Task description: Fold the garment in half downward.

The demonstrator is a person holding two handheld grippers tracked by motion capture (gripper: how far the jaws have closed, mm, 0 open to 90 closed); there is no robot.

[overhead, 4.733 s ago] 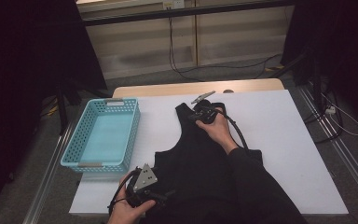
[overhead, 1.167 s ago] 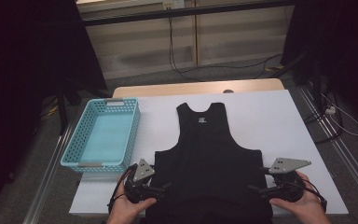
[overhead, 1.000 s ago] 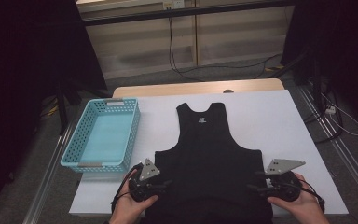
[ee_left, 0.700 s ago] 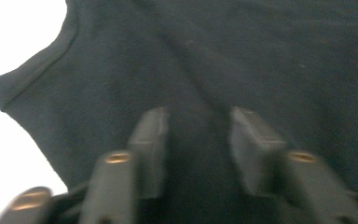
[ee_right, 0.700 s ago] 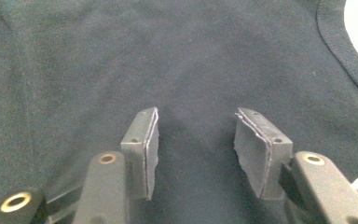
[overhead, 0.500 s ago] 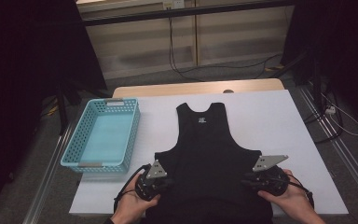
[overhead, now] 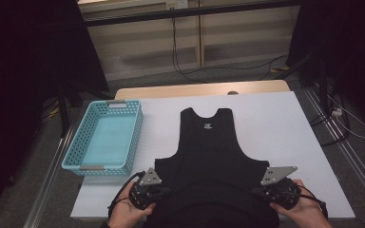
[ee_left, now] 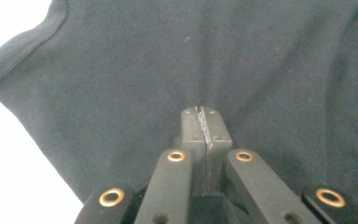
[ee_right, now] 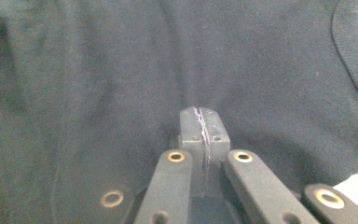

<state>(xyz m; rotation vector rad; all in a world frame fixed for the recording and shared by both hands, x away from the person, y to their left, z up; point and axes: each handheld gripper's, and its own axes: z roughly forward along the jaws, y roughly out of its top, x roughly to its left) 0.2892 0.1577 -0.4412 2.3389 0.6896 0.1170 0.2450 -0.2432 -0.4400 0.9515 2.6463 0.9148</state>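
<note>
A black sleeveless top point(overhead: 209, 147) lies flat on the white table point(overhead: 280, 118), neck away from me. My left gripper point(overhead: 163, 192) is at its lower left side and my right gripper point(overhead: 257, 192) at its lower right side, each held in a hand. In the left gripper view the jaws point(ee_left: 200, 115) meet, with the dark cloth point(ee_left: 223, 51) puckered at their tips. The right gripper view shows the same: jaws point(ee_right: 199, 115) that have just been closing now stand together, pinching the cloth point(ee_right: 121, 70).
A light blue plastic basket point(overhead: 72, 157) stands on the table's left part. A wooden strip point(overhead: 171, 90) runs along the table's far edge, with cables on the floor beyond. White table surface lies to the right of the top.
Both grippers have slid inward from the table onto the top's lower sides. Their jaws have gone from apart to together on the cloth.
</note>
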